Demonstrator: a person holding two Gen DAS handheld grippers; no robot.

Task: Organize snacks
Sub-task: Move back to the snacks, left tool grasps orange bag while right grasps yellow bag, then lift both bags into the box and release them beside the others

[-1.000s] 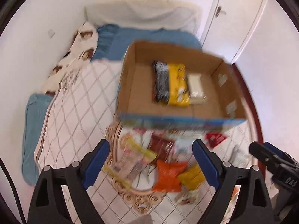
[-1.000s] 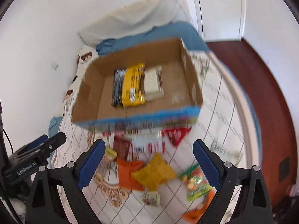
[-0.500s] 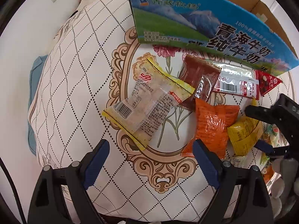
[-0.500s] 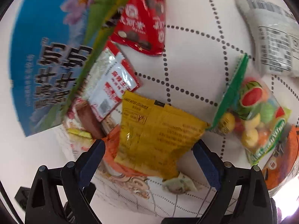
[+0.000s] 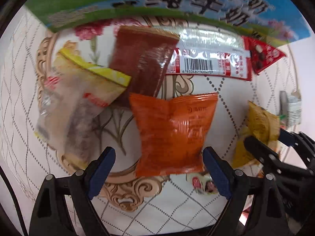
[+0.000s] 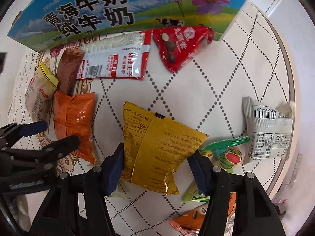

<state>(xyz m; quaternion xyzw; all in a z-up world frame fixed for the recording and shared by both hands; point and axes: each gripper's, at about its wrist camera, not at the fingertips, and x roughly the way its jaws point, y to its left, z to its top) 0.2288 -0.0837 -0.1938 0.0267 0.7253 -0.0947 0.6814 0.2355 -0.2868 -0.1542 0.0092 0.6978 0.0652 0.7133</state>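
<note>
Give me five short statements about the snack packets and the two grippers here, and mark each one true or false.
1. The right gripper straddles the crinkled yellow foil snack packet. True; its jaws are closing.
2. The left gripper is clamped on the brown packet. False: it stands open over the orange foil packet.
3. The red triangular packet lies beside the blue and green printed milk carton box. True.
4. The white packet with a barcode lies inside the box. False: it lies on the quilted white bedspread.
5. The dark brown flat packet partly overlaps the red-and-white barcoded packet. True.
</note>
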